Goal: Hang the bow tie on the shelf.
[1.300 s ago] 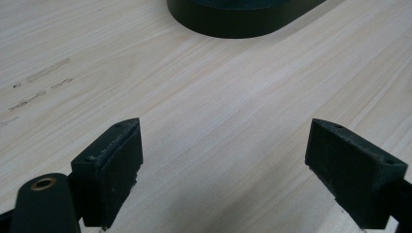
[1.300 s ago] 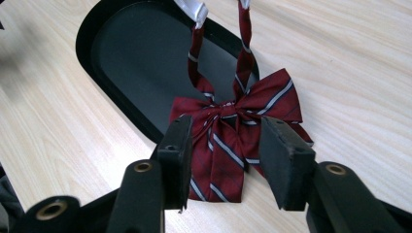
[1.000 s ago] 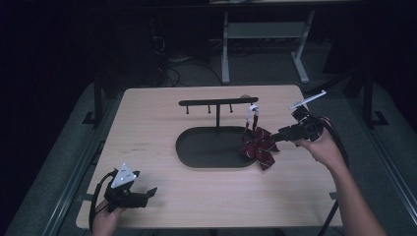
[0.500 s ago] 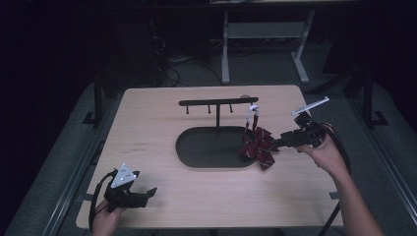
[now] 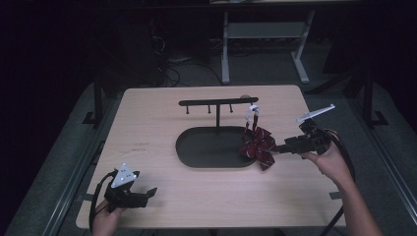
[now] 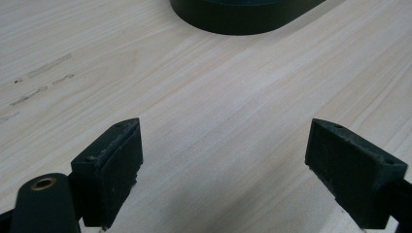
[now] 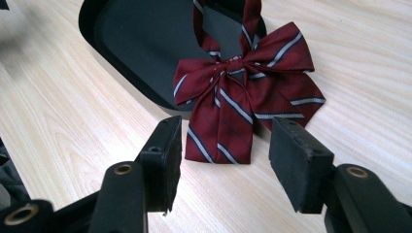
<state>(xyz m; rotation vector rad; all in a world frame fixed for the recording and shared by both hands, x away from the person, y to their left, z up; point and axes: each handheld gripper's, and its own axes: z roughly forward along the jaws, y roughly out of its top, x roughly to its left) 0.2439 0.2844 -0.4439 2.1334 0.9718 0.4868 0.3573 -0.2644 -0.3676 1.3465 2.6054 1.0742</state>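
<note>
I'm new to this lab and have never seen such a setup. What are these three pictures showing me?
A person sits at a wooden table, holding a two-jaw tool in each hand. The high view looks down from above; the other two come from cameras riding on each tool. The left gripper rests open over bare wood. The right gripper is open, its jaws just widened, the tail of a striped red bow tie between them, not pinched. The bow hangs from a black hook stand with an oval base.

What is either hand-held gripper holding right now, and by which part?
Nothing. The right hand-held gripper has just been opening; its pads stand clear of the striped bow tie, which hangs from the hook rack. The left hand-held gripper is open over bare table.
</note>
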